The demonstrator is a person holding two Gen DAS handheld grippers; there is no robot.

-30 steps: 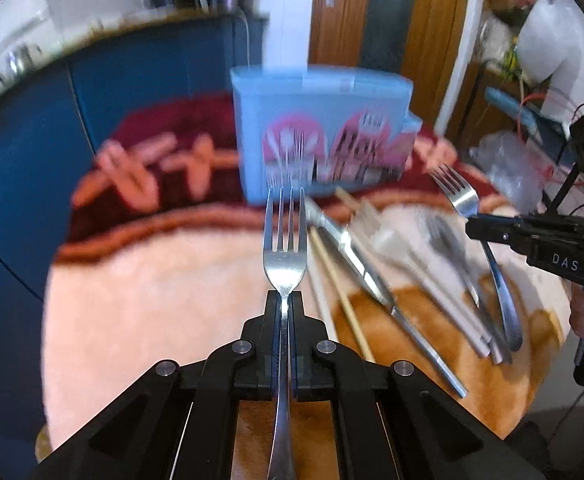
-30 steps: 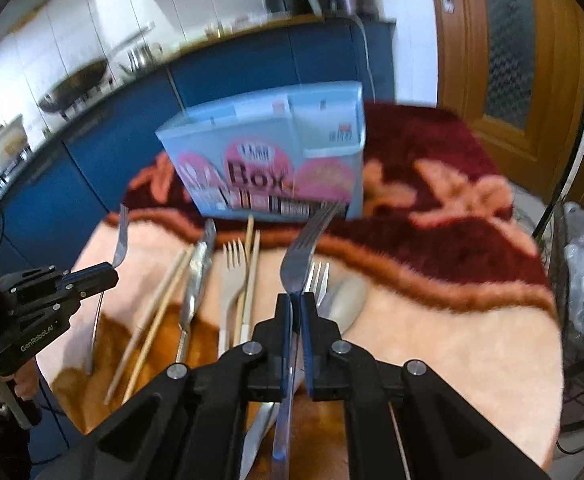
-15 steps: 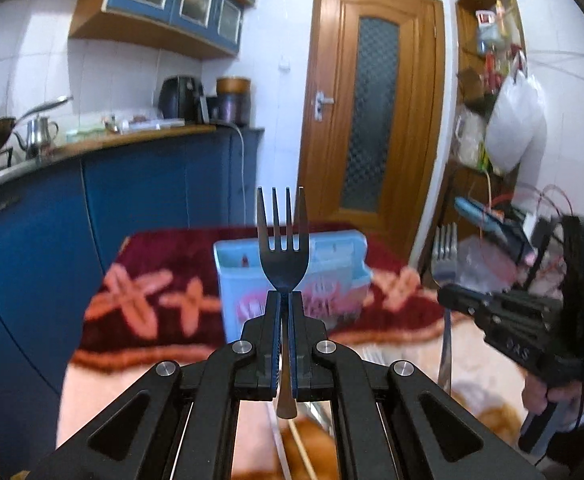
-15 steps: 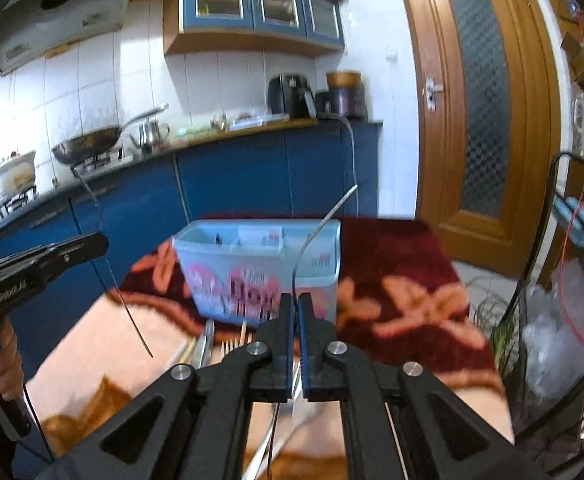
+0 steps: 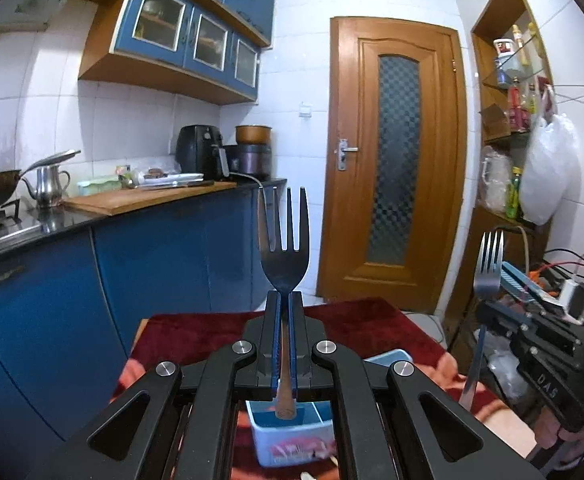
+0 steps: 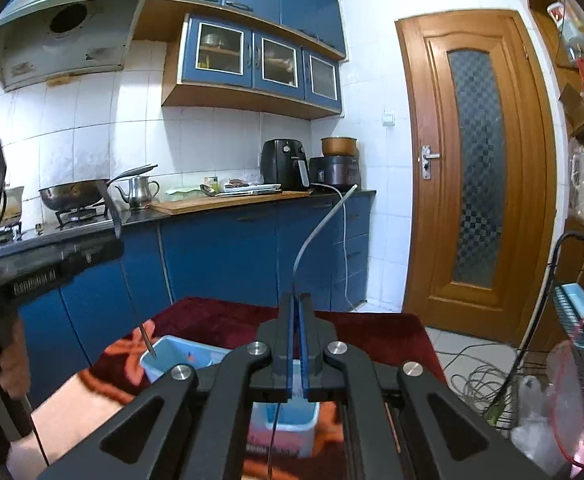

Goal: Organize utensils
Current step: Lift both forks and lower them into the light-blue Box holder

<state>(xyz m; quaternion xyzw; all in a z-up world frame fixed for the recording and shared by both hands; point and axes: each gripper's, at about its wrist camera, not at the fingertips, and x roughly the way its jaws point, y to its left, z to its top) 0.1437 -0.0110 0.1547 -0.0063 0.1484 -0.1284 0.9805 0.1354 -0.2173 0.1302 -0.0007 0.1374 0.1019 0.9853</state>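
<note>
Kitchen: blue cabinets (image 5: 164, 264), wooden door (image 5: 395, 160)
Left gripper (image 5: 286, 308): clamped on upright steel fork (image 5: 284, 248), 12 o'clock
Right gripper (image 6: 295, 312): pinching second steel fork (image 6: 315, 232) edge-on
Light-blue plastic box (image 5: 292, 436): 6 o'clock, below both

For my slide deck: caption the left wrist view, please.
Left gripper holds a fork upright above the blue box.

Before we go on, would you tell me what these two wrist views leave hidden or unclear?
- Blue organizer box, left wrist view: mostly hidden behind the left gripper; its compartments cannot be counted.
- Same box, right wrist view: its middle is covered by the right gripper.
- Utensils left on the table: out of sight below both grippers.
- Right fork, right wrist view: seen edge-on, so its tines are unreadable.
- Left fork: handle partly between the fingers.
</note>
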